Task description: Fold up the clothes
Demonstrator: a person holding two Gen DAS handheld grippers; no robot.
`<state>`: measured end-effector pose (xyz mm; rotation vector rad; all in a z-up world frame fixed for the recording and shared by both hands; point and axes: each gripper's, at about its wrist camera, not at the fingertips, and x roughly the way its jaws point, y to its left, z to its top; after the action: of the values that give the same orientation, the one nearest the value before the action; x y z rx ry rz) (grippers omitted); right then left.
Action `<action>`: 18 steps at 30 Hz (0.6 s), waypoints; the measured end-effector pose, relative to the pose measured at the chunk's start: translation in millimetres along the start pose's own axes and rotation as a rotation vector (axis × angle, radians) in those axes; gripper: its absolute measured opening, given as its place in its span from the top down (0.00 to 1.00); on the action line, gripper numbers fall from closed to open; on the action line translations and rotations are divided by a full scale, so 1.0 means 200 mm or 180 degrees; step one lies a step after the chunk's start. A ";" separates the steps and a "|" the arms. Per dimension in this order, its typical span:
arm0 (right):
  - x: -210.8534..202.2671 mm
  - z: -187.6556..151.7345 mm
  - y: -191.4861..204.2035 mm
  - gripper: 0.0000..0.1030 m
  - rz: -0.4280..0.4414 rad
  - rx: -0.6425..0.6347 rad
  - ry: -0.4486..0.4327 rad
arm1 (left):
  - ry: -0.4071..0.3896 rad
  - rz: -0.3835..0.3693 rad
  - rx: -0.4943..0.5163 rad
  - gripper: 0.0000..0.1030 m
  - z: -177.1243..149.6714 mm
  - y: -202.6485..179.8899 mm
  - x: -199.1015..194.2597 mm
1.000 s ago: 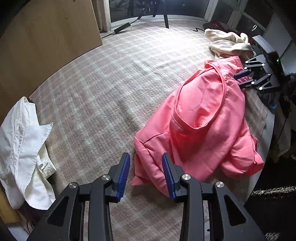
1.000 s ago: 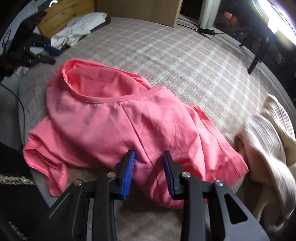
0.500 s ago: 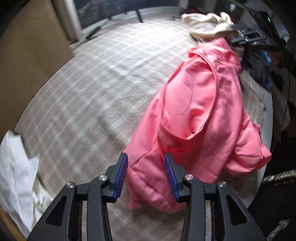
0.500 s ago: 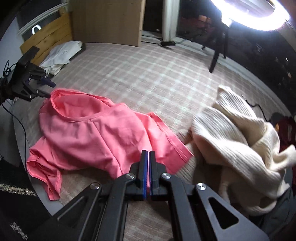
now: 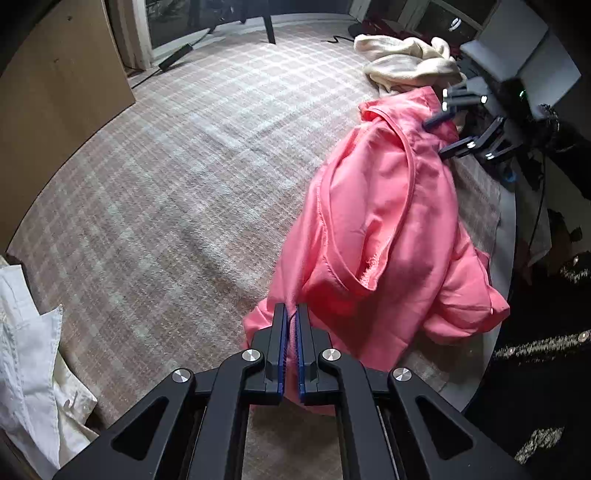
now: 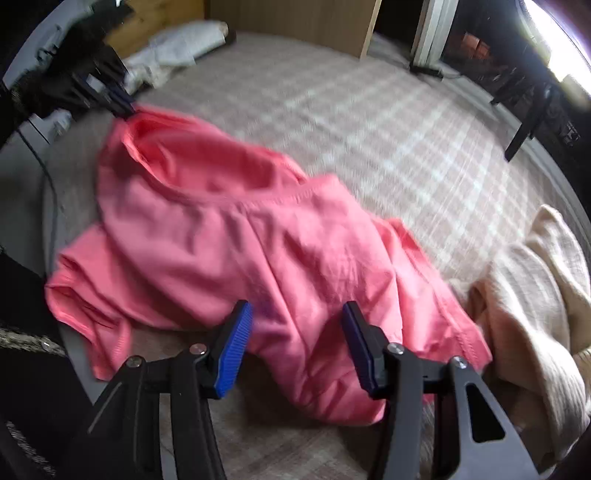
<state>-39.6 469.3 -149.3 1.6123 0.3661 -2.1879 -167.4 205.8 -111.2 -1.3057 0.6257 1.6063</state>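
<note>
Spread across both views, a worktop [image 5: 192, 177] under a beige plaid cloth. Lying crumpled along its near edge, a pink hooded sweatshirt [image 5: 388, 229], hood opening uppermost, one sleeve bunched at the rim of the worktop. Heaped just beyond the sweatshirt's far end and touching it, a cream knitted sweater [image 6: 535, 288]. Piled at the opposite end of the worktop, well apart from the pink garment, a white shirt [image 5: 33, 369]. Beyond the worktop, a wooden panel [image 5: 55, 92] and a dark stand leg [image 5: 269, 26]. At the sweatshirt's near corner, the left tool [image 5: 291, 347] with jaws just closed, blue pads pressed together on a fold of pink fabric. At the other end, the right tool [image 6: 297, 343] with jaws just opened, blue pads spread, pink fabric lying between and under them but not pressed by either pad. Somewhat blurred, the right wrist view; seen there in the far left corner, the left tool at the hood edge.
</note>
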 end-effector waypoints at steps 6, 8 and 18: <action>-0.30 -0.06 -0.06 0.98 -0.0028 0.0187 -0.0518 | -0.0094 0.0035 -0.0261 0.96 -0.03 0.08 -0.03; -0.43 -0.09 -0.13 0.98 -0.0055 0.0442 -0.0748 | -0.0077 0.0156 -0.0365 0.90 -0.04 0.13 -0.01; -0.36 -0.11 -0.16 0.98 -0.0146 0.0639 -0.0648 | -0.0230 0.0276 -0.0293 0.67 0.01 -0.01 -0.06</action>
<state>-17.8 519.2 -87.0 1.4719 0.1281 -2.4637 -166.2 203.9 -100.0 -1.2962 0.5766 1.7633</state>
